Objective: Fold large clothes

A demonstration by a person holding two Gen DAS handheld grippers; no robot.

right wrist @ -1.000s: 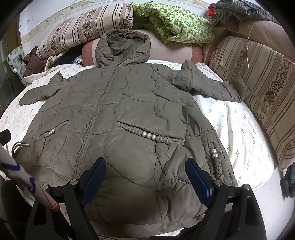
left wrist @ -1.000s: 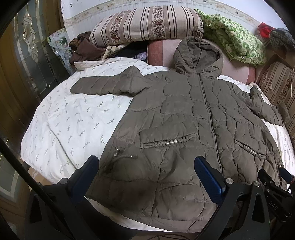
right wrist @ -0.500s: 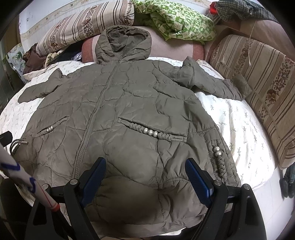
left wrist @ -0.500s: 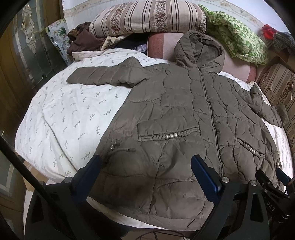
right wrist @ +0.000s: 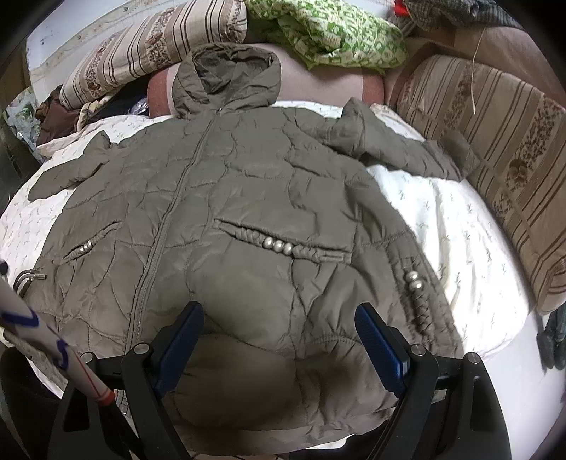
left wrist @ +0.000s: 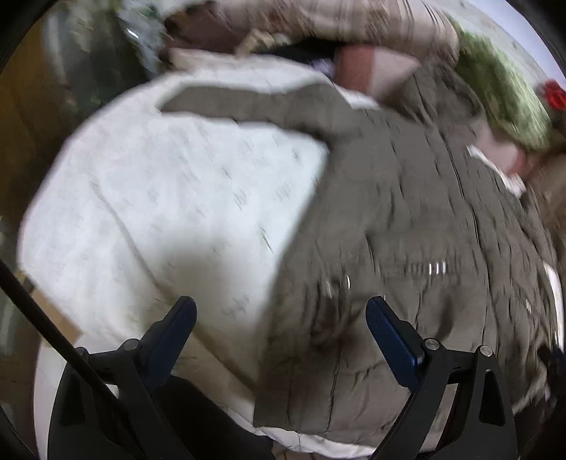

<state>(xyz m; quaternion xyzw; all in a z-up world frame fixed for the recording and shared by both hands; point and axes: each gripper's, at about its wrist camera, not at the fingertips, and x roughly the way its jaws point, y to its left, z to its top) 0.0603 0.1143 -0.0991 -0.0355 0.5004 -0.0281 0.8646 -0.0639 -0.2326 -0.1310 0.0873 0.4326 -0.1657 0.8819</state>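
An olive quilted hooded jacket lies flat, front up and zipped, on a white patterned bedspread. Its sleeves spread out to both sides and its hood rests against a pink pillow. In the blurred left wrist view the jacket fills the right half and one sleeve reaches left. My left gripper is open and empty above the jacket's lower left edge. My right gripper is open and empty over the jacket's hem, right of the zipper.
Striped pillows, a green patterned cloth and a pile of clothes lie at the head of the bed. A striped cushion borders the right side. A wooden door stands at the left.
The left gripper has swung quickly left, so its view is blurred and shows more bare bedspread. The right gripper has moved slightly forward over the hem. Both stay open.
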